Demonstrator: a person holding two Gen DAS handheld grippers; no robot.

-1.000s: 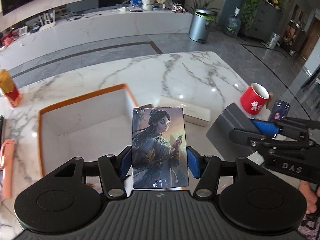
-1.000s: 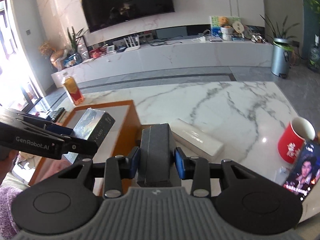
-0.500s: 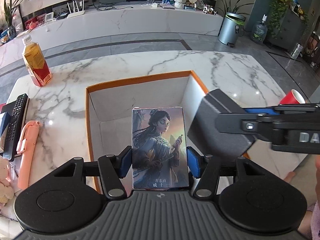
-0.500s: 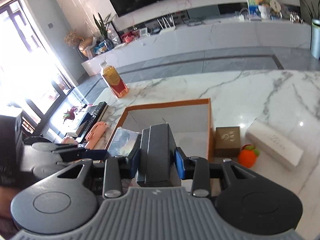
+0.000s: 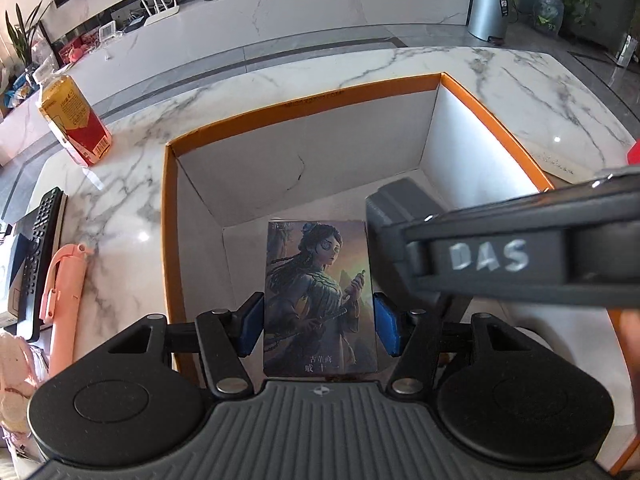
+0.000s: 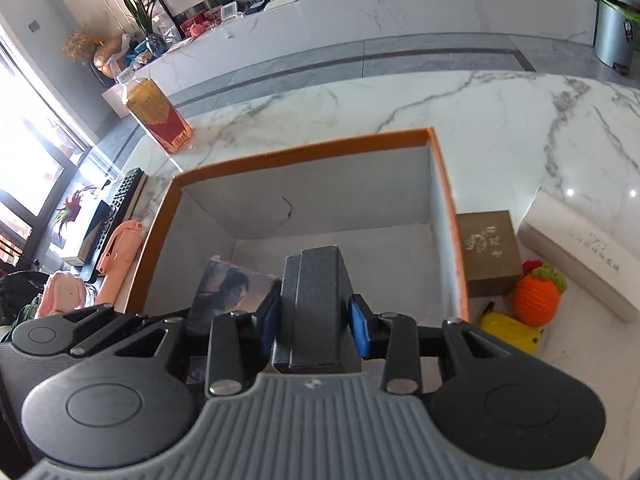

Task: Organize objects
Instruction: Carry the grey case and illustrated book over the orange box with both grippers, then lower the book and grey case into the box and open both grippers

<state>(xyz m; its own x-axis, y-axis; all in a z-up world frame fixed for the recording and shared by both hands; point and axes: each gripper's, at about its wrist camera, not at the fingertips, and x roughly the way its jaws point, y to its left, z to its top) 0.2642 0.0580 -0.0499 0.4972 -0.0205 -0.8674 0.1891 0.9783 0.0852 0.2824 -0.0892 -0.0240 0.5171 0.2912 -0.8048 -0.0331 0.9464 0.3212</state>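
left wrist view: the marble surface (image 5: pixel 360 92) carries an open orange-rimmed box (image 5: pixel 304 104) with white walls. inside it, side by side, hang two held things. the left gripper (image 5: pixel 320 330) has its fingers closed on the side edges of a picture card box (image 5: pixel 320 296), upright, over the box floor. the right gripper (image 6: pixel 314 326) clamps a dark grey case (image 6: pixel 314 308) just right of it. outside the box stand a drink bottle (image 5: pixel 74 120), a brown box (image 6: pixel 488 252) and an orange knitted toy (image 6: pixel 538 294).
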